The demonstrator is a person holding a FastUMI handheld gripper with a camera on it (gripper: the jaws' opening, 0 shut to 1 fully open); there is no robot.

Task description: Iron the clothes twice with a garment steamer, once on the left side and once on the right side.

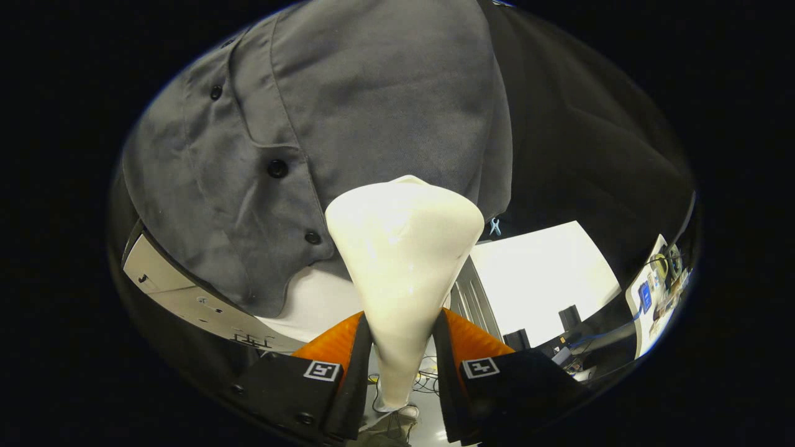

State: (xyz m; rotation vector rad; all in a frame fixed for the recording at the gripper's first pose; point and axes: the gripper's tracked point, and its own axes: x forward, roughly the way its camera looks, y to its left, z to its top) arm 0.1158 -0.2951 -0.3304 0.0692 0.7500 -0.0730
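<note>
A cream-white garment steamer (402, 248) stands between my two orange fingers (338, 341), and my gripper (402, 338) is shut on its narrow handle. Its wide head rises beyond the fingers and sits against a grey button-up shirt (348, 112) that hangs in front of me. The head lies just right of the shirt's button placket (277, 167), near the lower hem. Three dark buttons run down the placket. Where the steamer's face meets the cloth is hidden by the head itself.
A white table (540, 273) lies below and to the right of the shirt. The black booth wall (590, 143) hangs behind the shirt on the right. A cluttered desk with cables (652, 292) sits far right. A white panel (180, 292) runs below the shirt's left hem.
</note>
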